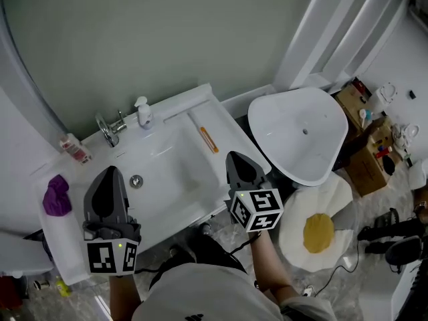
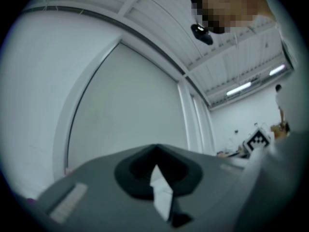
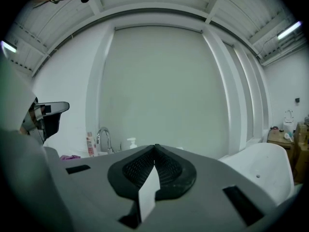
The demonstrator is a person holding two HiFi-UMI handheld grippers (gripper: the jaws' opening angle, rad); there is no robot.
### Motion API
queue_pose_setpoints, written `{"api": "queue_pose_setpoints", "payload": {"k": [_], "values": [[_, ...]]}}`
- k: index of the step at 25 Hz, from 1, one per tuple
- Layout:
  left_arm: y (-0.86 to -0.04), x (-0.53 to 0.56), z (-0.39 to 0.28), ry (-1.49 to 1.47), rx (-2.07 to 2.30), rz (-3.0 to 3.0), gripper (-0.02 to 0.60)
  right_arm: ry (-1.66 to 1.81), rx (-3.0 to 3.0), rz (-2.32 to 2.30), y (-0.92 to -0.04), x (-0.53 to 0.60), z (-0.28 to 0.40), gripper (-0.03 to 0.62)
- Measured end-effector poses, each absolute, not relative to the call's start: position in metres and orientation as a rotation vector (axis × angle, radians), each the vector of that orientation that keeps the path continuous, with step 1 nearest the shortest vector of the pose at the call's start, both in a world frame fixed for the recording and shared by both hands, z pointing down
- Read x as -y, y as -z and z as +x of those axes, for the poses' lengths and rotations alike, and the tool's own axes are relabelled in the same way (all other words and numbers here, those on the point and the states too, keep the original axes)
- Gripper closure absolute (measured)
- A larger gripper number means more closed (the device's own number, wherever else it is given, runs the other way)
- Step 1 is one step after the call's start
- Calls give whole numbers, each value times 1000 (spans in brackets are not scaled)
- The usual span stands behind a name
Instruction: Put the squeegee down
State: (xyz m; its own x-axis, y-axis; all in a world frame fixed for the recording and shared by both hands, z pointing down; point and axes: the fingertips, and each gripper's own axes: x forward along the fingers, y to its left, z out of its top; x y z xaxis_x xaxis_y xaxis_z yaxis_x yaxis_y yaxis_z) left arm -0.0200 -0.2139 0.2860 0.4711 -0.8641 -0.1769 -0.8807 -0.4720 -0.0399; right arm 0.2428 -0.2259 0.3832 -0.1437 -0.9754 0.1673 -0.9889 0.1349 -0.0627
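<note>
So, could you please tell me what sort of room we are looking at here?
Most likely a bathroom: a white sink with a faucet and a soap pump, and what looks like a toilet beside it.

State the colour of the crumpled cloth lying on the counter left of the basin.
Purple. The cloth shows best in the head view.

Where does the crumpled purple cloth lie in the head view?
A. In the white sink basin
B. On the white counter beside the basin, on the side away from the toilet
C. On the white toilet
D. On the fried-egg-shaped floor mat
B: the crumpled purple cloth rests on the white counter, outside the sink basin and across it from the toilet.
</note>
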Motion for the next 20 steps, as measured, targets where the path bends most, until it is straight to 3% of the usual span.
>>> {"api": "queue_pose_setpoints", "payload": {"k": [20], "values": [[-279,186,-38,-253,-1446,-2624,572,105,2292,2121,-319,160,212,592]]}}
